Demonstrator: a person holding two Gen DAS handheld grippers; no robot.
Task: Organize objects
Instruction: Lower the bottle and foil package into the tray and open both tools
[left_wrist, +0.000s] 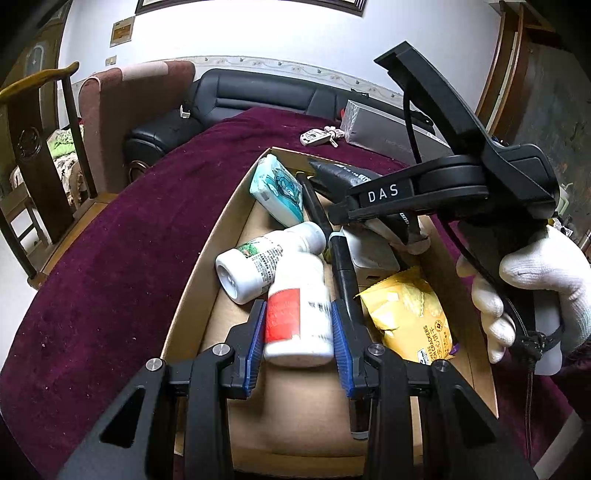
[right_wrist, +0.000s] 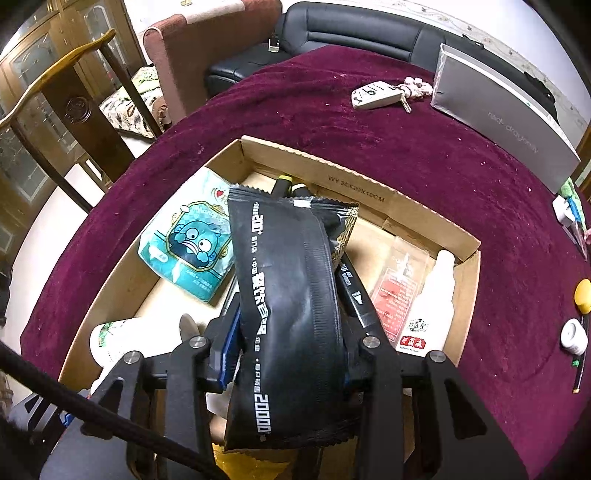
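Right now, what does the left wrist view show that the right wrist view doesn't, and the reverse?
Only the left wrist view: a white bottle with a red label clamped in the left jaws, a yellow cracker packet, a gloved hand. Only the right: a white squeeze bottle. Both: cardboard box, black packet, tissue pack, car key.

Both hand-held grippers angle downward, left hand-held gripper and right hand-held gripper clamped
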